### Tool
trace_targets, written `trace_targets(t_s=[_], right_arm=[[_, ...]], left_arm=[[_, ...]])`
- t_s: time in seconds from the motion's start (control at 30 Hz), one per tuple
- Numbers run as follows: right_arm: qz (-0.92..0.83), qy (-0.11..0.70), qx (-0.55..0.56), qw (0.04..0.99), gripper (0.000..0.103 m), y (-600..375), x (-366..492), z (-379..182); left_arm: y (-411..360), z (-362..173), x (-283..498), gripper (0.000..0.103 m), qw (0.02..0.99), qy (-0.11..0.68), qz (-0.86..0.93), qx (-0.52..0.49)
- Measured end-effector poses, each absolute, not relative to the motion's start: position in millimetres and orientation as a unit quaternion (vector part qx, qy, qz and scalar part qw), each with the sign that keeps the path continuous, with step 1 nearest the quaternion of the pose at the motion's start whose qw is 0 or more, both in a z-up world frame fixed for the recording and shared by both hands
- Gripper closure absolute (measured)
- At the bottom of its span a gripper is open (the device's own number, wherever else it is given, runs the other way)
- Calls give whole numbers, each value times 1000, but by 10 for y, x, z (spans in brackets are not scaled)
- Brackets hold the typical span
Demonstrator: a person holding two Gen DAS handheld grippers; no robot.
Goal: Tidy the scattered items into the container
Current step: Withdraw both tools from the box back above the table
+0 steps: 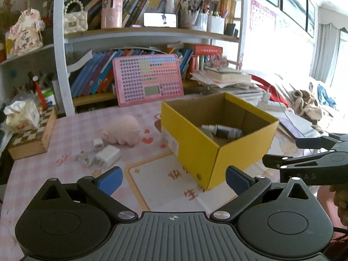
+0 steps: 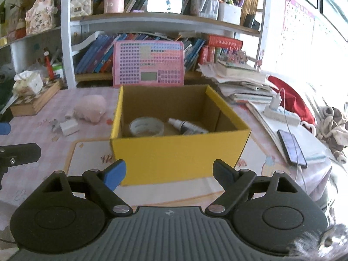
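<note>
On the pink checked tablecloth [image 2: 91, 100], near the middle: a yellow box [image 2: 180, 152], open on top, brown inside. Within it, a tape roll [image 2: 146, 126] lying flat at the left and a small white-capped bottle [image 2: 184, 125] on its side at the right, both on the box floor. Left of the box, still out on the cloth: a pink plush pig [image 1: 122, 133], a small white plug [image 1: 98, 144] touching its snout end, a larger white charger [image 1: 107, 156] just in front of that, and a crumpled silvery scrap [image 1: 84, 158] beside the charger. Behind the box, a pink keyboard toy [image 2: 148, 64] propped against the bookshelf [image 2: 152, 21]. Right of the box, a stack of books and papers [image 2: 241, 80], a white power strip [image 2: 282, 113] and a dark phone [image 2: 291, 149] on a cable. Close to the near wall of the box, the right gripper [image 2: 168, 173], blue pads spread wide, nothing between them. Further left, over a white placemat [image 1: 161, 180], the left gripper [image 1: 173, 179], likewise wide apart and empty, aimed at the box corner.
</note>
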State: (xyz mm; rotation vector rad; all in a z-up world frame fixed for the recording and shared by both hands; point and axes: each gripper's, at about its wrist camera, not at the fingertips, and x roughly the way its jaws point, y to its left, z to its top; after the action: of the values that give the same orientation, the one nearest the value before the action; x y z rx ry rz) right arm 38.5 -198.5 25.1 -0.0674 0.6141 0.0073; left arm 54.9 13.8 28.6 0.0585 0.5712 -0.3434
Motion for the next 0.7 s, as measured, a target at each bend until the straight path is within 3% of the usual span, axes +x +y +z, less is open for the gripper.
trace_targets(t_s=[0.7], right_arm=[[53, 364, -52, 929, 15, -1443, 291, 98]], left_arm=[[542, 68, 397, 1, 931, 335, -145, 29]])
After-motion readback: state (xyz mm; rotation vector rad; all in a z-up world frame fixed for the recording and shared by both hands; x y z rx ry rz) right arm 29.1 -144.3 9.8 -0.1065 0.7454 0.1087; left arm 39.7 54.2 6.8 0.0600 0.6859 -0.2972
